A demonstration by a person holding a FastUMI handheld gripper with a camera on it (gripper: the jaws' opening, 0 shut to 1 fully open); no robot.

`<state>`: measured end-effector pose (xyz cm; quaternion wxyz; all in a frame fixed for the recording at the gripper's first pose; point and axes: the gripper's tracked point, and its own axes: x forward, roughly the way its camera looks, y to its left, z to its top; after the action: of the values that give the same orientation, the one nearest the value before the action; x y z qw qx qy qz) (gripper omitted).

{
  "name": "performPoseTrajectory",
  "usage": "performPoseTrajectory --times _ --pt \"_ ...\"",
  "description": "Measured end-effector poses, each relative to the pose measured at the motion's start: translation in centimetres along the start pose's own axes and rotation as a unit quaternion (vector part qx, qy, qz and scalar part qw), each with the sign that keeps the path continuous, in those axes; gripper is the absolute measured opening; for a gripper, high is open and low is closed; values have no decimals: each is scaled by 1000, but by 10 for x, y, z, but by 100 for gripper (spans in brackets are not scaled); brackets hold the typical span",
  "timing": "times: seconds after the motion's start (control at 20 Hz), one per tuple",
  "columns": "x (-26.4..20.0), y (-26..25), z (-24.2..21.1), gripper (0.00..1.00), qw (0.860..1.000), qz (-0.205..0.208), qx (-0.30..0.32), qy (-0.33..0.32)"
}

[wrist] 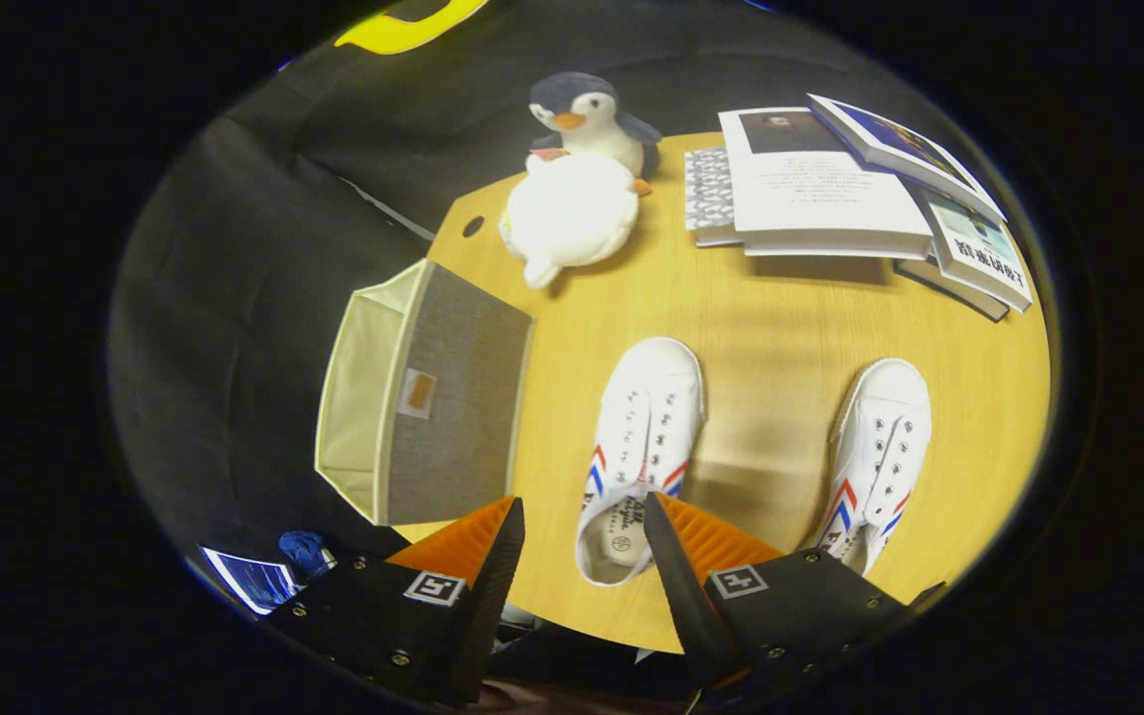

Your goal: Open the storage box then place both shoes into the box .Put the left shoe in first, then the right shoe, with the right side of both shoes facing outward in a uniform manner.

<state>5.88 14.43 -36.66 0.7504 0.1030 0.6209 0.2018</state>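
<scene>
My gripper (582,531) hangs above the table's near edge, fingers spread wide, nothing between them but air. Left shoe (643,447): white canvas w/ red-blue chevrons, long axis running near-to-far, toe toward the far edge, heel opening between and just ahead of the fingertips. Right shoe (878,457): same make, roughly parallel, toe also far, near the right edge. Storage box (428,397): grey woven fabric, cream lining, boxy, overhanging the left edge, opening facing left. Table (781,318): pale wood grain. Far side: plush penguin (577,189), stacked books (830,189) at the far-right corner.
</scene>
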Motion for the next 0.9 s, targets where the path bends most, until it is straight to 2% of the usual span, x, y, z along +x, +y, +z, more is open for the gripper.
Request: performPoseTrajectory --times 0.45,0.7,0.75,0.85,0.9 --pt "53 -31 -22 75 997 -41 -12 64" --pt "82 -47 -29 73 990 -84 -45 101" --pt "86 -47 -28 68 989 -90 -53 104" --pt "93 -53 -28 44 985 -107 -77 110" --pt "101 -53 -31 44 985 -98 -81 116"
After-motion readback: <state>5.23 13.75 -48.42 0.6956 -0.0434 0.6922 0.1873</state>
